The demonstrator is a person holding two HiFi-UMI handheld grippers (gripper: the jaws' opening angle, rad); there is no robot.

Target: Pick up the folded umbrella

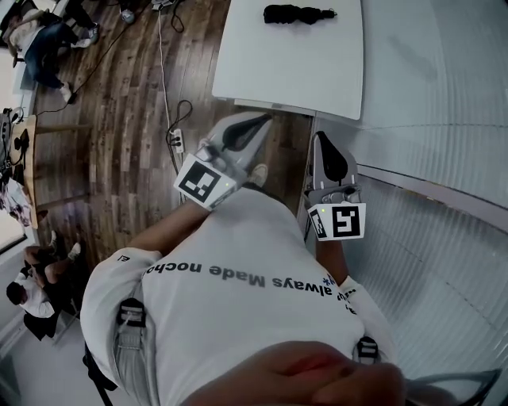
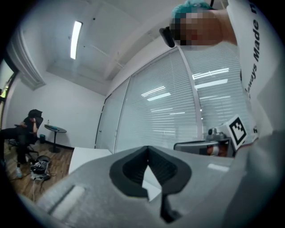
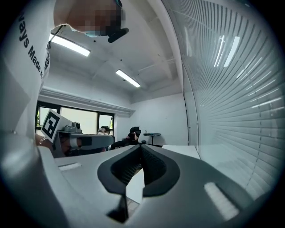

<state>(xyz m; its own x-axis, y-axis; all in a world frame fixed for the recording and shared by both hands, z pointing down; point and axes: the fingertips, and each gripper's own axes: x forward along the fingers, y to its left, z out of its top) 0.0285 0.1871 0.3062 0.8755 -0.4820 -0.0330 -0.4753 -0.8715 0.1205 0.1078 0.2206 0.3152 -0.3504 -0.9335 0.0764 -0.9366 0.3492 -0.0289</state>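
**Holding two shut, empty grippers short of the table**

Holding the left gripper point(image 1: 255, 120) and the right gripper point(image 1: 322, 139) out level in front of the chest, side by side and a little apart. Keeping both above the floor point(image 1: 119, 103), near the closer edge of the white table point(image 1: 294, 71) but not yet over it.

Pressing the jaws of the left gripper together at the tips, as the left gripper view is showing, with nothing gripped between the dark pads point(image 2: 131, 167). Doing the same with the right gripper: jaws fully closed in the right gripper view, pads point(image 3: 153, 167) meeting at the front and holding nothing.

Seeing the umbrella point(image 1: 298, 13), black and folded, lying flat on the far part of the table. Leaving it well apart from both grippers and touching neither of them.

Turning a marker cube on each gripper up toward the head view, one on the left point(image 1: 198, 181) and one on the right point(image 1: 341, 222). Standing beside a glass wall point(image 1: 444, 119) with blinds on the right side. Noticing a power strip point(image 1: 176, 141) with its cable on the floor, left of the left gripper, and seated people point(image 1: 44, 36) further left, close to the edge of the view.
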